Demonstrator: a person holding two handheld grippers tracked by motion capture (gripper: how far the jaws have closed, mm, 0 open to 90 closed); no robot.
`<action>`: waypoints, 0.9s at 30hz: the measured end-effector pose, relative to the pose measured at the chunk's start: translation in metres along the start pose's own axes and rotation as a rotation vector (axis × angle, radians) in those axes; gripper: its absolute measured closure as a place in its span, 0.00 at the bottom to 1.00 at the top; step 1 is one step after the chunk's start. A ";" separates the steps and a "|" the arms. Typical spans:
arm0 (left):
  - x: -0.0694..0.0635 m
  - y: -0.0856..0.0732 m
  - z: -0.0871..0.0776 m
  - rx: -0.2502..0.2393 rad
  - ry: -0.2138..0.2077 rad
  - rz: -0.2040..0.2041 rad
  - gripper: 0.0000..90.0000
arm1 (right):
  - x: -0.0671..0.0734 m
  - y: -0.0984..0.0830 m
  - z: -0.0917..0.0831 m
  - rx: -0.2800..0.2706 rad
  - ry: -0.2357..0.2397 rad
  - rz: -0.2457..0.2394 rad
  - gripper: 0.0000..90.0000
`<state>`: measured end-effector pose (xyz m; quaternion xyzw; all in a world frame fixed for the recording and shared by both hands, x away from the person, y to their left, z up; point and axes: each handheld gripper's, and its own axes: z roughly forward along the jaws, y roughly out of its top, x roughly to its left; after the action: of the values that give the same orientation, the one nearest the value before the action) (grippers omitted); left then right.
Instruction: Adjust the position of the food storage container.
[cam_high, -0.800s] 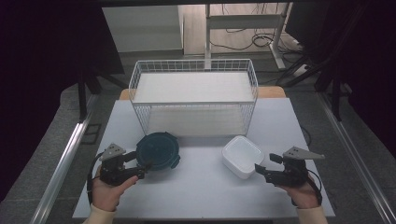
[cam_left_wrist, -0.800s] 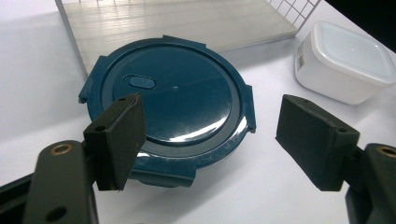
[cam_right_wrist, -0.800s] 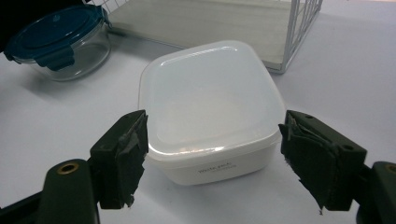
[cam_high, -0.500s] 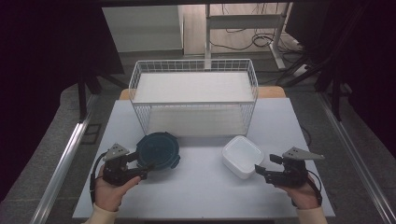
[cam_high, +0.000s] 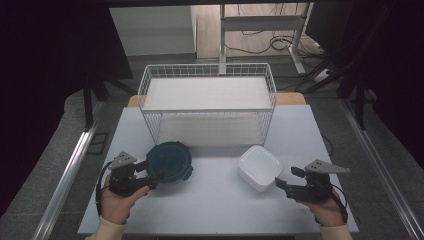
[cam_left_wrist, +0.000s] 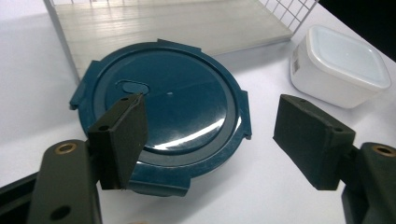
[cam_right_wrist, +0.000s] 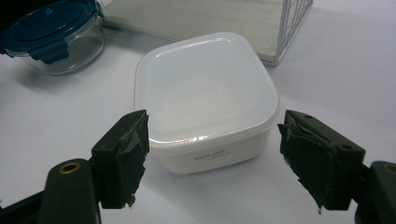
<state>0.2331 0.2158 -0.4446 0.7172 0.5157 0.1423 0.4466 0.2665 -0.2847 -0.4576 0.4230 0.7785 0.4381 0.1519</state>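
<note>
Teal-lidded and round, the clear glass container (cam_high: 169, 161) sits on the white surface (cam_high: 215, 200) just in front of the wire basket (cam_high: 207, 102), and the left gripper (cam_high: 150, 179) has edged in on it over the last moment: earlier its jaws stood a little short of the rim, while now, in the left gripper view, one spread jaw overlaps the lid (cam_left_wrist: 168, 107) and the other hangs off to the side over bare surface. The jaws are wide apart and pinch nothing; whether the near jaw touches the lid or only hovers above it I cannot tell from this angle. To the right, the white square plastic container (cam_high: 259, 167), lid on, lies near the basket's front corner, and the right gripper (cam_high: 281, 184) has barely shifted; its jaws are also spread, framing the container (cam_right_wrist: 205, 121) from just short of its near edge without contact. I judge this as the approach to a two-handed pick-up, the left hand slightly ahead: each gripper must advance a little farther and close before either container can be lifted, presumably into the basket. Both containers rest where they were.
</note>
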 end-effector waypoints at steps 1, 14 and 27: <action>0.001 0.000 -0.001 -0.002 0.003 -0.004 0.30 | 0.000 0.000 0.000 0.001 0.000 0.000 0.26; 0.041 0.022 -0.005 0.020 0.051 -0.031 0.42 | -0.002 -0.001 0.001 0.007 -0.013 0.008 0.26; 0.091 0.041 0.033 0.109 0.103 -0.067 0.81 | -0.007 -0.002 -0.001 0.011 -0.030 0.022 0.26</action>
<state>0.3191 0.2754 -0.4540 0.7145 0.5686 0.1358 0.3843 0.2690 -0.2910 -0.4600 0.4390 0.7738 0.4290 0.1564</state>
